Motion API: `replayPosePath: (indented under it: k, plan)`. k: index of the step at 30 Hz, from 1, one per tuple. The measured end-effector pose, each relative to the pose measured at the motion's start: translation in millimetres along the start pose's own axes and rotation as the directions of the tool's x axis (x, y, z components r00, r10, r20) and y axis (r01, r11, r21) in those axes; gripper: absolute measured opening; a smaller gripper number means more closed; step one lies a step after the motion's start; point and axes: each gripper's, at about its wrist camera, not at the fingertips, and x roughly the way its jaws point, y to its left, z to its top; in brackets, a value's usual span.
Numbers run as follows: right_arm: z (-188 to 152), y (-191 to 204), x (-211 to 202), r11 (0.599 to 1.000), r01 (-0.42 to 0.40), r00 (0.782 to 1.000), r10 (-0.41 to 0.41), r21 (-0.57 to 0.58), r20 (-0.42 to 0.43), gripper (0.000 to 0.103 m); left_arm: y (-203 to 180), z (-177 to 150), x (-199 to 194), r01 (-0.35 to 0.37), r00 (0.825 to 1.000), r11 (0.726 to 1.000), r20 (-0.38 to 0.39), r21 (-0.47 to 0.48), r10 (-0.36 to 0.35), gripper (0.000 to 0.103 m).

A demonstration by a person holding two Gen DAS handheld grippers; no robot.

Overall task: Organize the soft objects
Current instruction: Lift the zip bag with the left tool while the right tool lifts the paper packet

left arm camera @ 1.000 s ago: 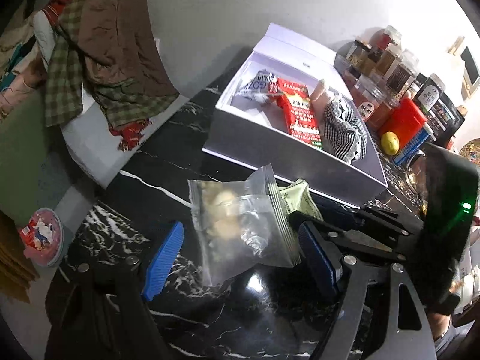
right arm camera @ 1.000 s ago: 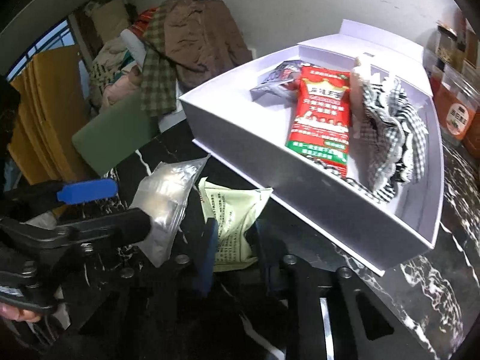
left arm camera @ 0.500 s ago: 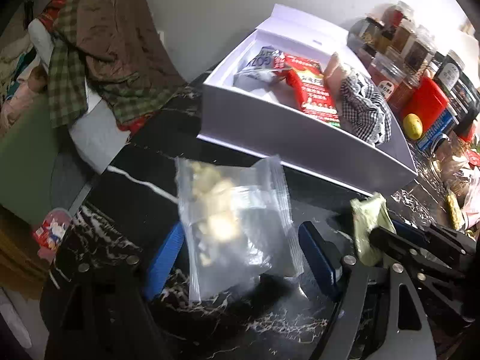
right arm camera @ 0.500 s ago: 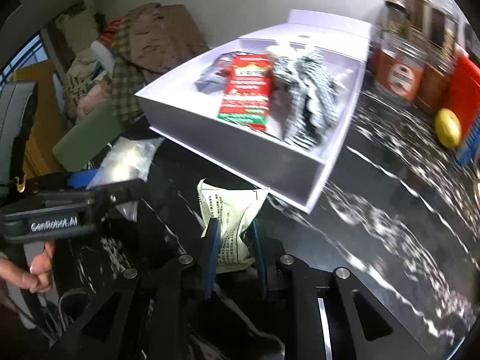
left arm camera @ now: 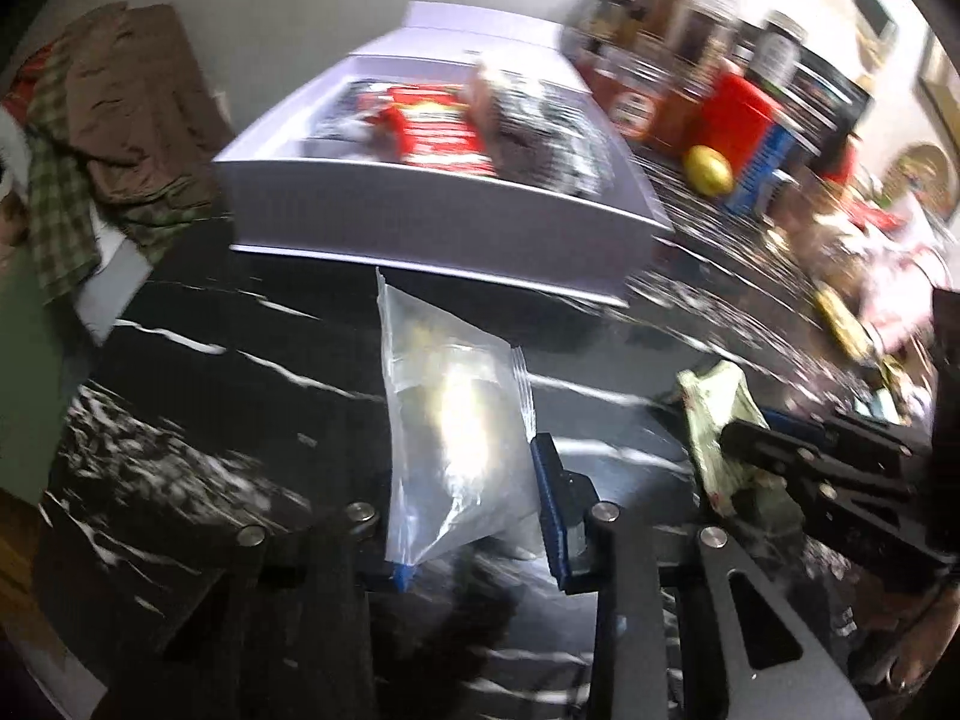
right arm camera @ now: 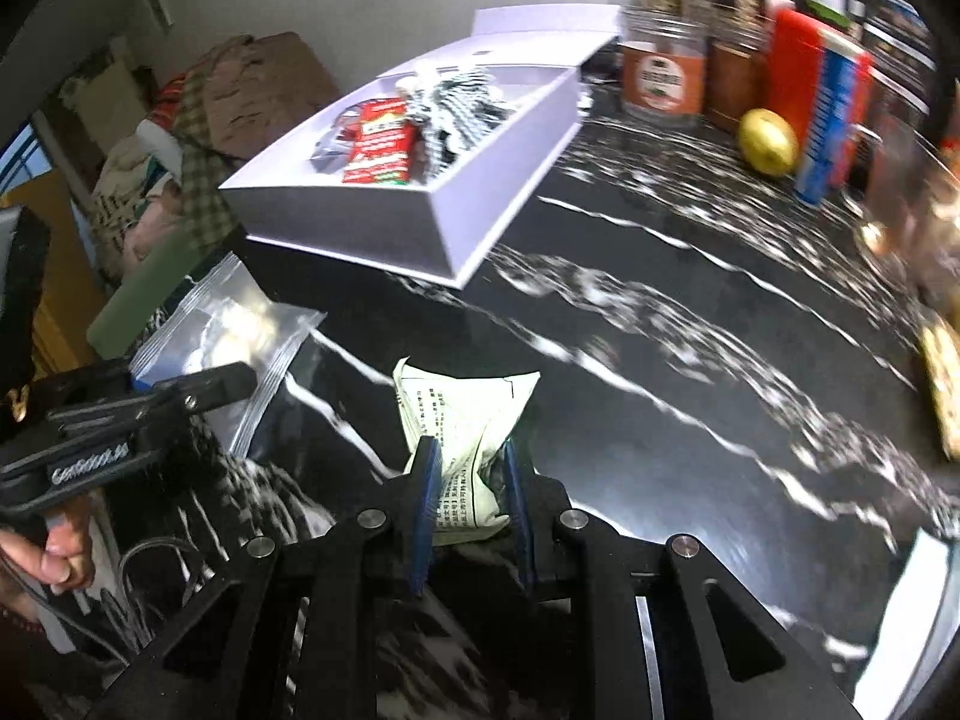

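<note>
Our left gripper (left arm camera: 468, 510) has just squeezed shut on the clear bag (left arm camera: 456, 420), low near one corner. Our right gripper (right arm camera: 471, 504) is clamped on the pale green packet (right arm camera: 465, 414). Both hang above the black table (right arm camera: 660, 330), near the white box (left arm camera: 432, 228). They look light, floppy and slippery, so we should grip the edges firmly.

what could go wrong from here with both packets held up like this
The left gripper, whose jaws have just been closing, pinches only the bottom corner of the clear bag, so the slick film may slip out. The right gripper squeezes the pale green packet hard at one end, so it might crumple or burst. Both loads share one route to the white box; the grippers may collide.
</note>
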Motion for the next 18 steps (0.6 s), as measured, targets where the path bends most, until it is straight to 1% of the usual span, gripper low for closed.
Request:
replayPosePath:
  k: [2,7,11,14,15,16,17,18]
  plan:
    - [-7.1,-5.7,-6.4,1.000,0.004,1.000,-0.004,0.010,-0.004,0.022,-16.1,-8.5,-2.7,0.032,0.999,0.999,-0.013,0.032,-0.032,0.032]
    - [-27.6,-17.3,-21.2,1.000,0.018,1.000,-0.018,0.023,-0.011,0.022,-43.0,-25.7,-7.2,0.092,0.995,0.993,-0.044,0.068,-0.089,0.032]
    - [-38.0,-27.5,-29.2,0.998,0.019,1.000,-0.019,0.056,-0.005,0.022,-56.0,-35.0,-9.3,0.111,0.993,0.990,-0.060,0.085,-0.106,0.032]
    - [-41.8,-32.4,-32.9,0.996,0.016,1.000,-0.017,0.092,0.009,0.023,-59.0,-38.4,-9.7,0.111,0.992,0.990,-0.065,0.088,-0.106,0.032]
    - [-42.2,-33.2,-33.0,0.995,0.016,1.000,-0.018,0.098,0.013,0.033,-59.3,-39.0,-9.6,0.109,0.992,0.990,-0.066,0.087,-0.104,0.032]
    - [-42.5,-33.5,-32.7,0.995,0.021,1.000,-0.023,0.102,0.019,0.050,-59.2,-40.1,-9.8,0.108,0.992,0.991,-0.068,0.086,-0.102,0.032]
    - [-42.7,-32.8,-32.2,0.994,0.026,0.999,-0.029,0.102,0.025,0.059,-58.8,-40.8,-9.3,0.106,0.992,0.991,-0.071,0.081,-0.100,0.032]
    - [-42.5,-31.2,-32.1,0.995,0.026,0.999,-0.029,0.100,0.034,0.070,-58.0,-41.1,-8.3,0.108,0.992,0.991,-0.077,0.076,-0.102,0.032]
